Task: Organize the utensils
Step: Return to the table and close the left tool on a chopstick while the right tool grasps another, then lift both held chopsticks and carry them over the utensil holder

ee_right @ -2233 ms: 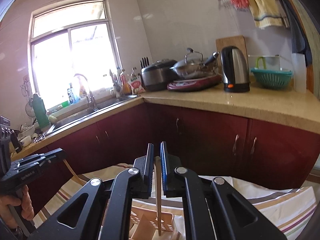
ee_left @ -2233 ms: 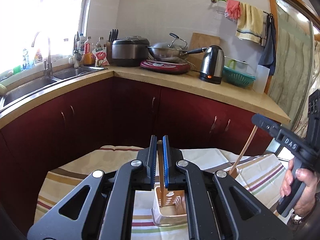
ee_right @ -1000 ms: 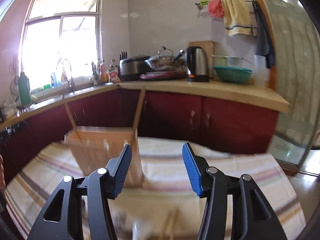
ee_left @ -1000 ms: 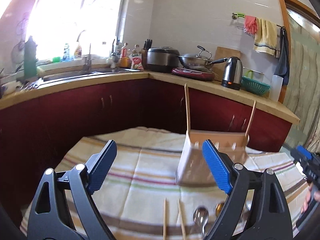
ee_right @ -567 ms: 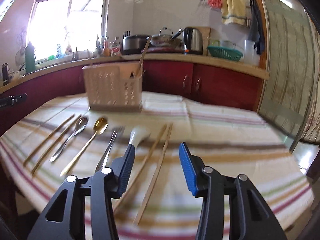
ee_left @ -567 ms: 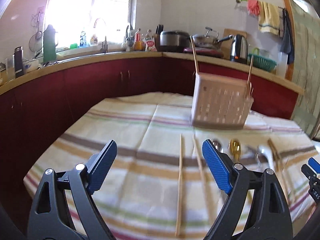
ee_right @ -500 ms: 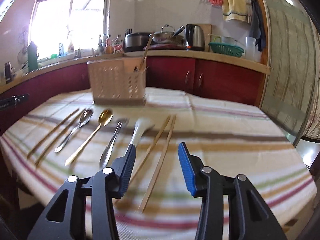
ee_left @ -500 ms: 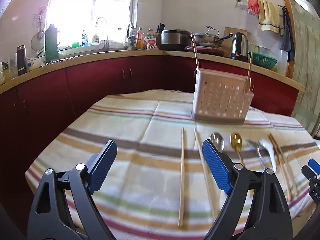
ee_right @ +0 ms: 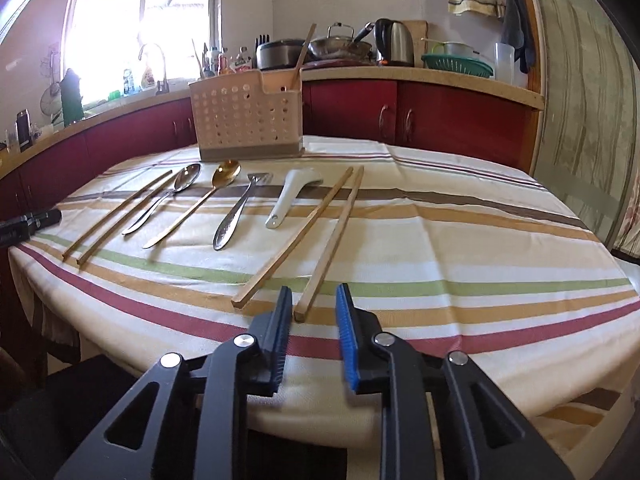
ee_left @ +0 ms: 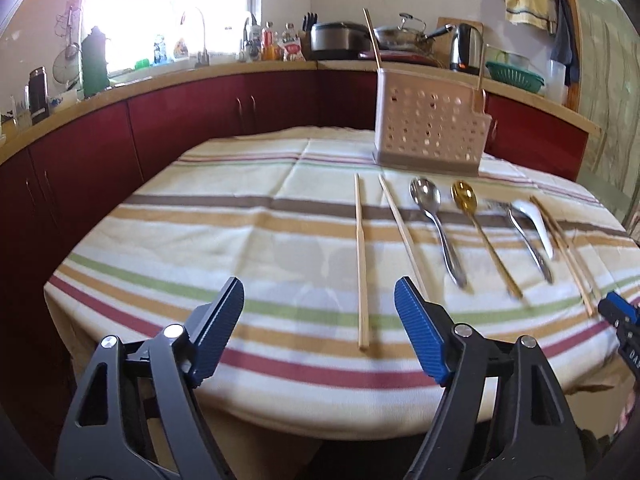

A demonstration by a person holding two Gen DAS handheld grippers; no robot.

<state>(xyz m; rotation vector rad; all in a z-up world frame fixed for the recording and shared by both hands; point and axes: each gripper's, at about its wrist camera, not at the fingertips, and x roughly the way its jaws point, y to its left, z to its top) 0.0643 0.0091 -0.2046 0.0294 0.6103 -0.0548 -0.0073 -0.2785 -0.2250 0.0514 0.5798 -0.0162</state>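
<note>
Wooden chopstick (ee_right: 330,242) lies on the striped surface (ee_right: 460,248), its near end just ahead of the right gripper (ee_right: 311,312), jaws narrowly parted and empty. Centre them over that end, probably low, before closing. Left gripper (ee_left: 318,320) hovers wide, empty; basket (ee_right: 246,120) waits behind.

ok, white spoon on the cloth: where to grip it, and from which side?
Judging by its pose, take the white spoon by the handle, near the middle. It lies flat, bowl toward the caddy, handle end pointing at the near table edge. Come from above with the right gripper, fingers either side of the handle. The fork and chopstick leave gaps on both sides.
</note>
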